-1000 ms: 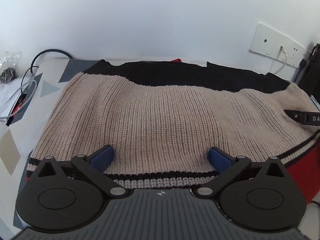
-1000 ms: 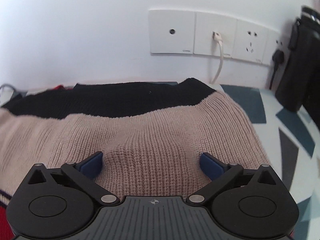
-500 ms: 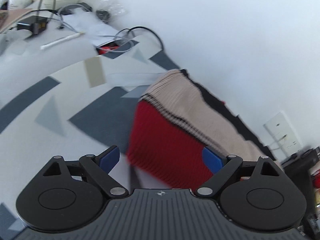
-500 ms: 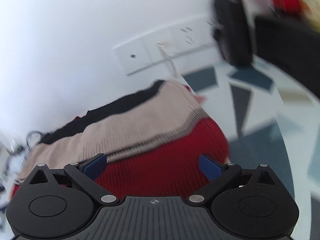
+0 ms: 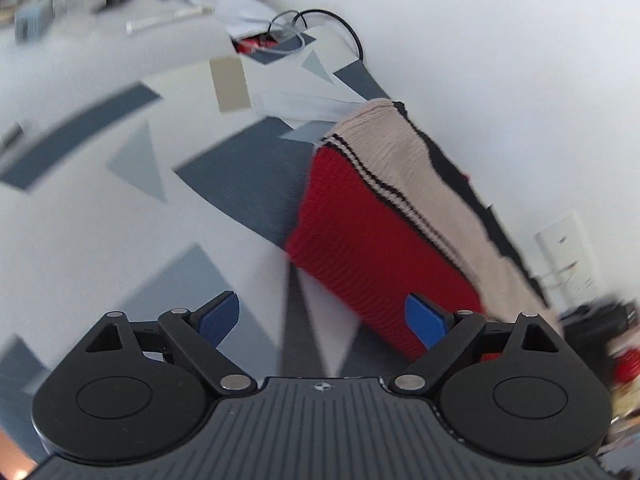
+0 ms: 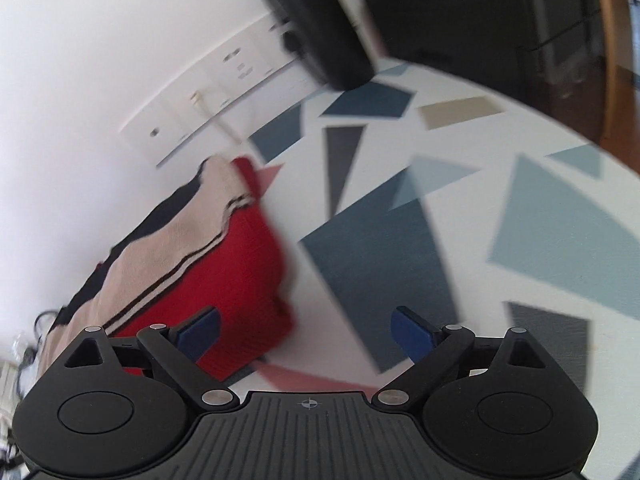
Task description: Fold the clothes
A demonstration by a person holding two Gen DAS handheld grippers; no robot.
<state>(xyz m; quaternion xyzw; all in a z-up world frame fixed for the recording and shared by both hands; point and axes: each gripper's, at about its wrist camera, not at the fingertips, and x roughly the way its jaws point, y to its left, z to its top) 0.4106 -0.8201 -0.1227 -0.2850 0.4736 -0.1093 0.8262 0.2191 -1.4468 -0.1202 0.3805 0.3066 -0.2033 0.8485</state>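
Sweater: the folded sweater (image 5: 372, 232) lies on the counter (image 5: 100, 240), close along the white wall (image 5: 500, 60).
Colours: red on the near side, tan in the middle with thin dark stripes, black along the wall side.
Long way: its long side runs along the wall. In the left view it goes from upper middle down to the right. In the right view (image 6: 200, 256) it goes from the middle down to the left.
Left hand-held gripper (image 5: 322, 316): the jaws are spread wide. They have just closed a little. Nothing is pinched. One blue pad (image 5: 424, 320) shows in front of the red corner; I cannot tell if it touches.
Right hand-held gripper (image 6: 306, 330): the jaws are spread wide and have just been closing a little. Only the counter shows between them. The sweater's red end is just beside its left pad (image 6: 200, 330).
Only the left view shows: the sweater's left end, wires (image 5: 316, 28) and papers (image 5: 316, 100) beyond it.
Only the right view shows: the sweater's right end, the wall sockets (image 6: 212, 92) up close, a black bottle (image 6: 320, 28) and a big black box (image 6: 500, 28).
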